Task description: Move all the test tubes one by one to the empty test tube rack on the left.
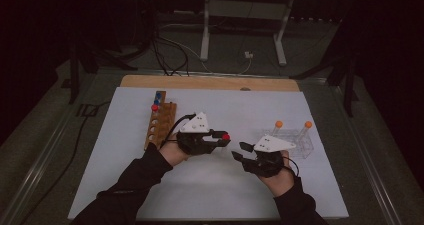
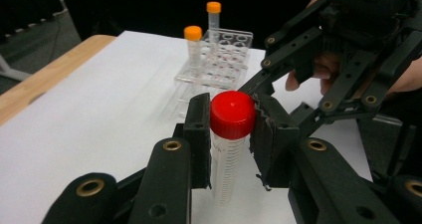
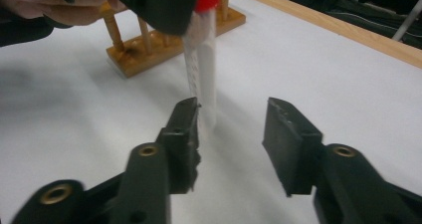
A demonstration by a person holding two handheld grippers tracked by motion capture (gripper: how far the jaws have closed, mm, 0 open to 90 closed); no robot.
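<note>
My left gripper (image 1: 223,138) (image 2: 231,134) is shut on a clear graduated tube with a red cap (image 2: 232,115) (image 1: 226,136), gripping it just below the cap and holding it upright above the white mat. My right gripper (image 1: 240,150) (image 3: 230,134) is open, its jaws spread, a short way to the right and level with the tube's lower end (image 3: 205,89). A wooden rack (image 1: 160,124) (image 3: 149,47) behind the left hand carries red and blue capped tubes. A clear plastic rack (image 1: 292,142) (image 2: 216,59) at the right holds two orange-capped tubes (image 1: 278,124) (image 2: 193,47).
The white mat (image 1: 215,185) covers a wooden tabletop whose far edge (image 1: 210,82) shows. Cables and a metal stand's legs (image 1: 205,35) lie on the floor beyond the table. Both sleeves come in from the bottom.
</note>
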